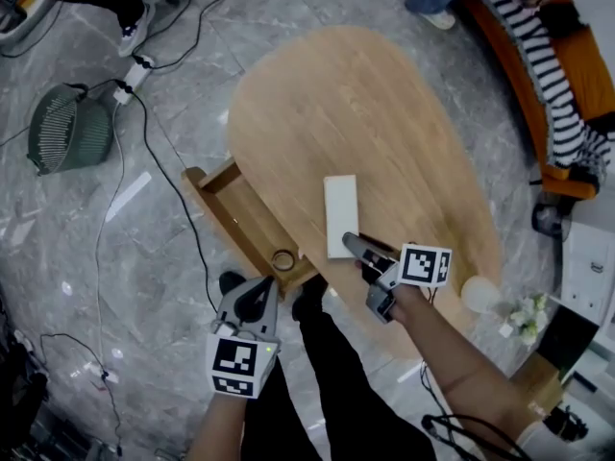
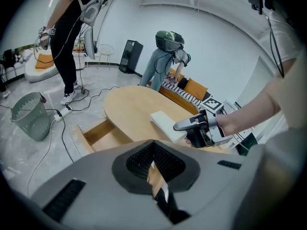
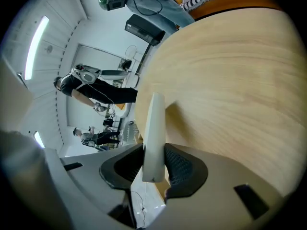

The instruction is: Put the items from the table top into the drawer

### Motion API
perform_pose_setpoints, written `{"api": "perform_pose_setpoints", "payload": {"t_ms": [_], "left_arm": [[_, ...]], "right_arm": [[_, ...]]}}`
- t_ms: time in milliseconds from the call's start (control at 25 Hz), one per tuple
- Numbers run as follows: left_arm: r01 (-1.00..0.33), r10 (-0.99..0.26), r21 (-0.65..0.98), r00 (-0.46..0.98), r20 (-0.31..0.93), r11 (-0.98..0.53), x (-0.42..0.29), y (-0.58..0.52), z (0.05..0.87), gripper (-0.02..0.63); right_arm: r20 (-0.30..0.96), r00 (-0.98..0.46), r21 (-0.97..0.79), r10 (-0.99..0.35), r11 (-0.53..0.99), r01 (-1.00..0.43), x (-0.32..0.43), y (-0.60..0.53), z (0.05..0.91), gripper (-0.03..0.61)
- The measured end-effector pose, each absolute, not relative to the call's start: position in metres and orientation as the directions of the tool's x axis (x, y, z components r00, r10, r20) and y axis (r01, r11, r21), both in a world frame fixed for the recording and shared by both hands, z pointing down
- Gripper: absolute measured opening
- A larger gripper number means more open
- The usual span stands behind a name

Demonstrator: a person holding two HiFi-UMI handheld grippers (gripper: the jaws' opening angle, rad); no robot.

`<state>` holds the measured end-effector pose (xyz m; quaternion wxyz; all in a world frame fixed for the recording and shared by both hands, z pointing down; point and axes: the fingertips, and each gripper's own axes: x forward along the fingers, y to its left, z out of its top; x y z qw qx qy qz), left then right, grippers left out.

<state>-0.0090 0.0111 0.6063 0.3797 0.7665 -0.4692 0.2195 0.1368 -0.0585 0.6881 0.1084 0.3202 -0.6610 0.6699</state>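
A flat white box [image 1: 340, 209] lies at the near edge of the oval wooden table [image 1: 384, 113]. My right gripper [image 1: 357, 246] is shut on its near end. In the right gripper view the box [image 3: 153, 133] stands on edge, pinched between the pads of that gripper [image 3: 154, 164]. The open wooden drawer [image 1: 226, 209] juts from the table's left side, with a small ring-shaped item [image 1: 282, 259] at its near end. My left gripper [image 1: 255, 296] hovers just in front of the drawer. Its jaws [image 2: 154, 176] are together, and a thin tan sliver shows in the slit. The left gripper view shows the box [image 2: 165, 124] and the right gripper [image 2: 199, 128].
A green wire basket [image 1: 69, 128] stands on the marble floor to the left, with cables and a power strip [image 1: 135, 75] beside it. A person in a striped top sits on an orange sofa [image 1: 577, 65] at the back right. Other people stand beyond the table [image 2: 168, 61].
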Motion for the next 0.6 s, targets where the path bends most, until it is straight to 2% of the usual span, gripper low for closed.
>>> {"api": "perform_pose_setpoints", "payload": {"t_ms": [600], "left_arm": [[-0.906, -0.577, 0.37, 0.417, 0.703, -0.204, -0.064, 0.021, 0.618, 0.0]], "right_arm": [[0.576, -0.804, -0.815, -0.145, -0.034, -0.578, 0.063, -0.038, 0.698, 0.16]]}}
